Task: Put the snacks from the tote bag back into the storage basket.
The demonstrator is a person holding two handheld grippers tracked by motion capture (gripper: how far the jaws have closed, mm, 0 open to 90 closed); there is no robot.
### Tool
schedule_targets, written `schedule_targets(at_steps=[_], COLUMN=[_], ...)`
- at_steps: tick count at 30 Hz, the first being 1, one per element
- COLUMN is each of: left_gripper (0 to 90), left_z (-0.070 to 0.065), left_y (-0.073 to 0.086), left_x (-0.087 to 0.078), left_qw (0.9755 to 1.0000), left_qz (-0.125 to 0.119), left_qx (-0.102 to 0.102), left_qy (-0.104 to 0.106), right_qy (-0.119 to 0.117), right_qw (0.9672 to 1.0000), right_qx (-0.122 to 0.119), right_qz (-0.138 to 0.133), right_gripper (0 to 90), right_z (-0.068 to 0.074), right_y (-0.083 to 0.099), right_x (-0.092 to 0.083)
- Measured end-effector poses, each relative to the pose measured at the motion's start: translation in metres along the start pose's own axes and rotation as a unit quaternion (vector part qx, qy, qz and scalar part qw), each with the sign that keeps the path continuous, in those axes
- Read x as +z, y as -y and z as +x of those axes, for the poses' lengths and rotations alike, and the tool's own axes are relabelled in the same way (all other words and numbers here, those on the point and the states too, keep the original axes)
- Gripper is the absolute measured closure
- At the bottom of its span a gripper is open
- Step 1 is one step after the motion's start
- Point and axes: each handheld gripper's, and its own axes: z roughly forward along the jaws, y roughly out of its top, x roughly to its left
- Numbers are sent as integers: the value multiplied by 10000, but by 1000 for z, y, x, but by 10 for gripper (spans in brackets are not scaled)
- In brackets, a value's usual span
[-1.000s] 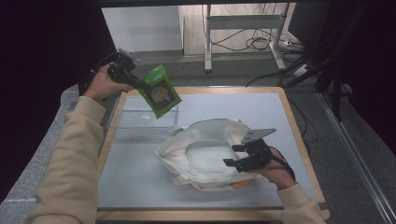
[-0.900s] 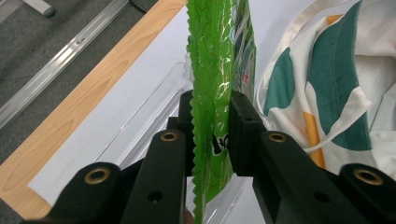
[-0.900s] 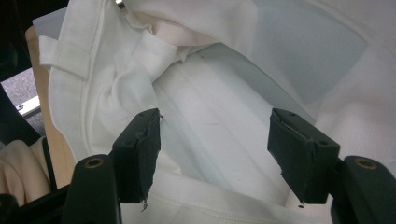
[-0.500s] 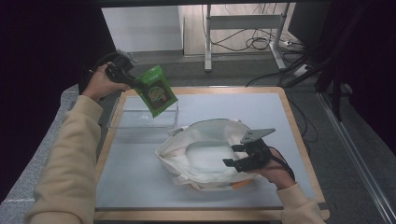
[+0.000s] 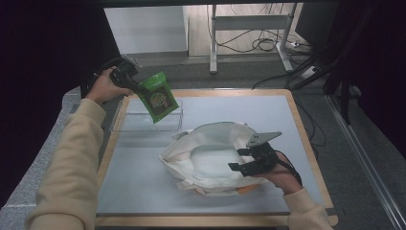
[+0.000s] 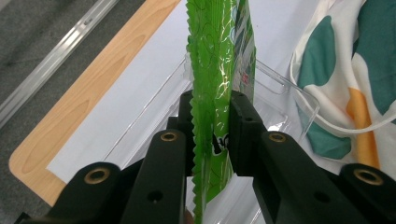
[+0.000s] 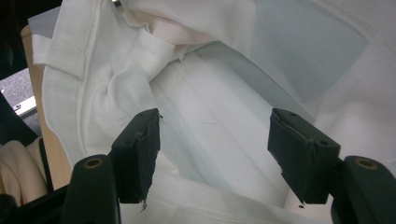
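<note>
From above, we see the left gripper (image 5: 143,89) up over the far-left corner of the table (image 5: 143,191), jaws clamped on the top edge of a green snack packet (image 5: 160,97). Pkt hangs tilted below and to the right of the jaws, over a clear plastic bin (image 5: 148,125) that sits just beneath the tool. W/ the right gripper (image 5: 243,160) we're at the near-right rim of a white cloth bag (image 5: 210,158), which lies open-mouthed on the table, well apart from the left tool; the bin is just beside the bag's far-left edge. Jaws here stand wide, tips over the bag's opening.

Along the left gripper view, both black pads squeeze the packet (image 6: 219,70) edge-on; it runs straight out ahead of the jaws. Beyond them lies the bin's clear wall (image 6: 280,86), and off to the right of the tool the bag's outside w/ teal and orange patches (image 6: 355,74). Wood table edge (image 6: 93,93) shows to the left.

Along the right gripper view, jaws are spread wide w/ nothing pinched btwn them; bag fabric (image 7: 210,116) lies ahead and under them, folded rim and handle (image 7: 70,51) to the left of the tool. We can't tell whether the pads touch the cloth.
</note>
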Motion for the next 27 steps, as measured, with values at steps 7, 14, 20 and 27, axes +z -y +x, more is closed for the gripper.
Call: schedule_targets(at_steps=[7, 14, 20, 27], left_gripper=[777, 776, 773, 767], left_z=[6, 9, 9, 11], left_y=[5, 8, 5, 2], left_x=[15, 31, 47, 66], left_qw=[9998, 9990, 9982, 9975], left_qz=[191, 432, 578, 663], left_qx=[25, 99, 154, 187], left_qy=[10, 35, 83, 138], right_qy=[10, 18, 21, 36], right_qw=[10000, 10000, 10000, 10000], right_qx=[6, 11, 8, 29], right_qz=[6, 20, 31, 41], right_gripper=[339, 338, 336, 334], right_z=[-1, -2, -1, -2], right_y=[1, 1, 1, 2], right_x=[0, 1, 1, 1])
